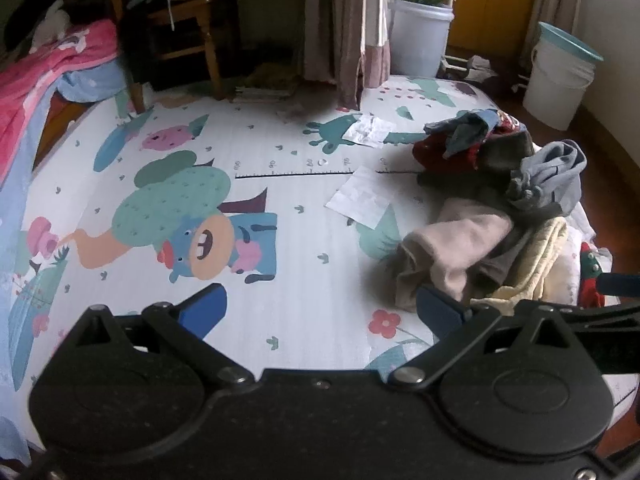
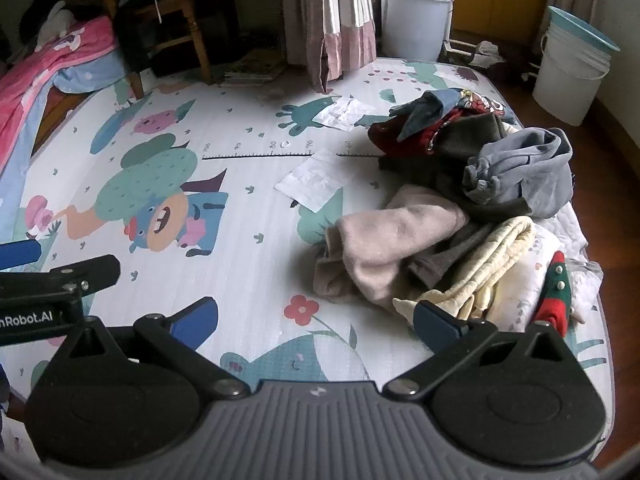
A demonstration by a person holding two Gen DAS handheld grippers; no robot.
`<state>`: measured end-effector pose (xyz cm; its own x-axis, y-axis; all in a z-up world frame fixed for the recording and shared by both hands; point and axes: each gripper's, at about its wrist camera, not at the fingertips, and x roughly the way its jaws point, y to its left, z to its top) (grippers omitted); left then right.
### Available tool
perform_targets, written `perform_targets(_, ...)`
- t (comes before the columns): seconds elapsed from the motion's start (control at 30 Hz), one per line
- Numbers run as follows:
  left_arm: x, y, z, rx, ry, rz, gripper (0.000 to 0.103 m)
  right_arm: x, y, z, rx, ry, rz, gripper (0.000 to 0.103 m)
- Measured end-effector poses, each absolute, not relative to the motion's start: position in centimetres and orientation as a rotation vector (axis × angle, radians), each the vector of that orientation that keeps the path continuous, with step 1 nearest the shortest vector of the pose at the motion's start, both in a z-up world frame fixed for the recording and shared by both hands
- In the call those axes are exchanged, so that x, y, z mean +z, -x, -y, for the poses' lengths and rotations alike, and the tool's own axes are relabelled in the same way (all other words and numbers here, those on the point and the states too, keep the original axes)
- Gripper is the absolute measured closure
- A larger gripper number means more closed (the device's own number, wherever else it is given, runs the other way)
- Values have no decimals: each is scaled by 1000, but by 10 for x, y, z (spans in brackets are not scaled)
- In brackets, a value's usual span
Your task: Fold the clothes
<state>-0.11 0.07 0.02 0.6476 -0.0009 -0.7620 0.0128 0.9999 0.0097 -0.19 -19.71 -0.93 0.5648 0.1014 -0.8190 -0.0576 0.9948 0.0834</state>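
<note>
Clothes point(image 2: 460, 200) lie heaped and unfolded at the right side of the cartoon-printed play mat point(image 2: 248, 264) on the floor, as I hold both tools low over its near edge. At far left a pink blanket point(image 1: 44, 72) hangs off a bed, and the broad left and middle of the mat is bare print, a cactus figure and a printed ruler line, good flat ground for spreading a garment. My left hand-held gripper point(image 1: 320, 312) is spread wide with nothing between its blue pads; my right hand-held gripper point(image 2: 316, 320) is likewise wide open and empty, its right pad just beside the pile's near fringe. Two sheets of paper point(image 2: 316, 180) lie between the bare patch and the heap. In the pile a pale pink garment point(image 2: 392, 240) sprawls nearest the open mat, a cream one point(image 2: 492, 264) just to its right, a grey-blue one point(image 2: 520, 172) bunched on top behind, dark red and grey pieces beyond. No folded stack shows in either view. To work cleanly, I judge it best to take one piece only, the pink one looks freest, pinching a single layer at an edge with each tool, then draw it leftward clear of the papers before flattening it; grabbing deep risks dragging its neighbours along.
</note>
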Motion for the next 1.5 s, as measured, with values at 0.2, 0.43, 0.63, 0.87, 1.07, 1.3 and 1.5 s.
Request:
perform_targets(0.2,2,10,-6,-12,-6,-836,0,-9,3,197,107,-61,-943,0)
perform_targets(0.43,1,8,-9,-15,2,-850,0,-8,5,192,100,-56,-938,0)
perform_targets(0.63,1,8,-10,-26,18,-853,0,-6,8,193,89,-58,-933,0)
perform_targets(0.87,1,9,-12,-38,37,-857,0,-8,9,189,80,-47,-948,0)
perform_targets(1.07,4,3,-4,-29,36,-865,0,-4,1,190,83,-46,-961,0)
perform_targets(1.3,5,1,-3,-29,38,-872,0,-6,2,191,82,-46,-963,0)
perform_targets(1.5,0,5,-5,-32,36,-871,0,-6,1,191,80,-45,-965,0)
